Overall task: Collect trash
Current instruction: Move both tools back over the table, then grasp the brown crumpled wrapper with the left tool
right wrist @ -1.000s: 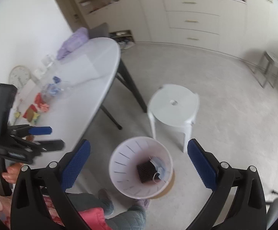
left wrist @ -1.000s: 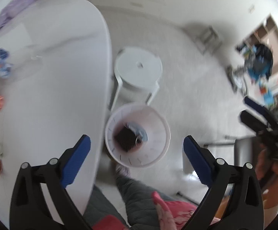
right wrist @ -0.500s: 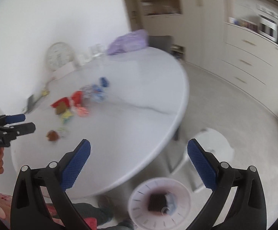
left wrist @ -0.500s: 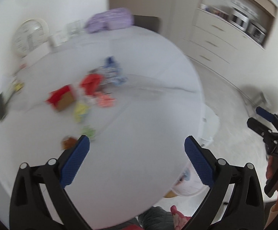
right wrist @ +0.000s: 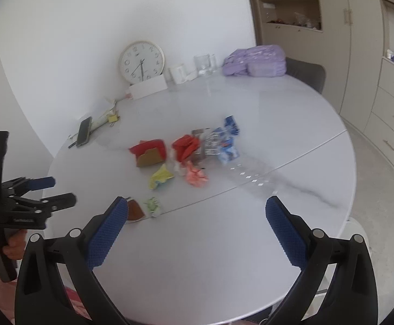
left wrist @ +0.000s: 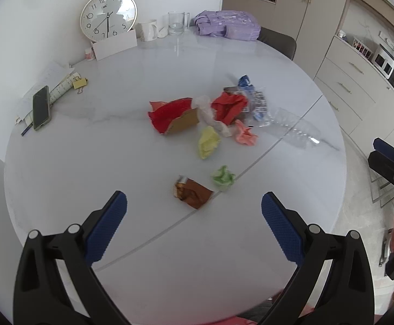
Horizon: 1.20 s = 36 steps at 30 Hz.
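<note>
While both my left gripper [left wrist: 194, 208] and right gripper [right wrist: 197, 211] are hovering with jaws apart and empty, litter [left wrist: 210, 119] is lying uncollected on the table [left wrist: 115, 162].

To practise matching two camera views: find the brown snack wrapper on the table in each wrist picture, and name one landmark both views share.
Left wrist view: the brown snack wrapper lies low of centre, left of the green paper ball.
Right wrist view: the brown snack wrapper sits lower left, partly hidden by a blue finger pad.
Shared landmark: the wall clock at the table's far edge.
</note>
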Tool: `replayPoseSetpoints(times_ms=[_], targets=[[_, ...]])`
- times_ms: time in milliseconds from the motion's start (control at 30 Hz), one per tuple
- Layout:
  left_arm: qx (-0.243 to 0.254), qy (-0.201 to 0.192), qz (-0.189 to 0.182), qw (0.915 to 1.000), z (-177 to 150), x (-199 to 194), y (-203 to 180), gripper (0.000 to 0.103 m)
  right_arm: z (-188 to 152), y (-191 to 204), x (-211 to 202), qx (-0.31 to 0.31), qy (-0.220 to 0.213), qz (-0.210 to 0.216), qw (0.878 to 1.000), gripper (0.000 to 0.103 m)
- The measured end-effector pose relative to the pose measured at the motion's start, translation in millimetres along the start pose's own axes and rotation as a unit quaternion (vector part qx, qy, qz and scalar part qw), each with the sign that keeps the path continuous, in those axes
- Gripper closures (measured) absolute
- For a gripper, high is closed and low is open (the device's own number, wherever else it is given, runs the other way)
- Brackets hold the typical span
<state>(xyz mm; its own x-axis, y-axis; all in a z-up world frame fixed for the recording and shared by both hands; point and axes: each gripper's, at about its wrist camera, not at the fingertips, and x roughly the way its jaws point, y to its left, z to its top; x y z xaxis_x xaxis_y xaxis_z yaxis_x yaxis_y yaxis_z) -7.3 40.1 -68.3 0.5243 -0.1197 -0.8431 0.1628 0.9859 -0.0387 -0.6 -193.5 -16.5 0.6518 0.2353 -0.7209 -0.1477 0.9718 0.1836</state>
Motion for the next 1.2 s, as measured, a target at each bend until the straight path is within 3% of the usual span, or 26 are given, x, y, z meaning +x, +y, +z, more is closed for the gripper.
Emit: replayPoseSetpoints(times_ms=[200,600,767,833,1067,1200], targets=[[0.055,0.028,-0.027,0.9977,-2.1,48.8,9.2,0.008,-4.7,11.0,27.4,0.014,0.036,-0.004,0.999,0.003],[0.146,0.096,-0.063,0.9826,-12.2,159.7,1.8,0.026,-12.8,5.3,75.5,0.053,0.114,-0.050,0.991,0.002],[0.145,0.094,-0.070,0.9825,-17.5,169.0,3.5,0.042,-12.3,16.3,96.2,0.041,0.139,-0.049,0.988,0.002],[0.159,0.084,-0.074,0.9808,-19.2,167.8,1.1,0.055,-11.5,22.1,105.6,0.033,0.147,-0.042,0.988,0.002],[0.130,0.081,-0.113,0.9817,-13.6,165.8,17.9,0.064,-9.7,53.5,147.2,-0.023,0.165,0.012,0.986,0.003],[0.114,0.078,-0.117,0.9835,-9.7,162.6,29.6,0.068,-14.9,60.8,182.3,-0.016,0.193,0.039,0.980,0.020]])
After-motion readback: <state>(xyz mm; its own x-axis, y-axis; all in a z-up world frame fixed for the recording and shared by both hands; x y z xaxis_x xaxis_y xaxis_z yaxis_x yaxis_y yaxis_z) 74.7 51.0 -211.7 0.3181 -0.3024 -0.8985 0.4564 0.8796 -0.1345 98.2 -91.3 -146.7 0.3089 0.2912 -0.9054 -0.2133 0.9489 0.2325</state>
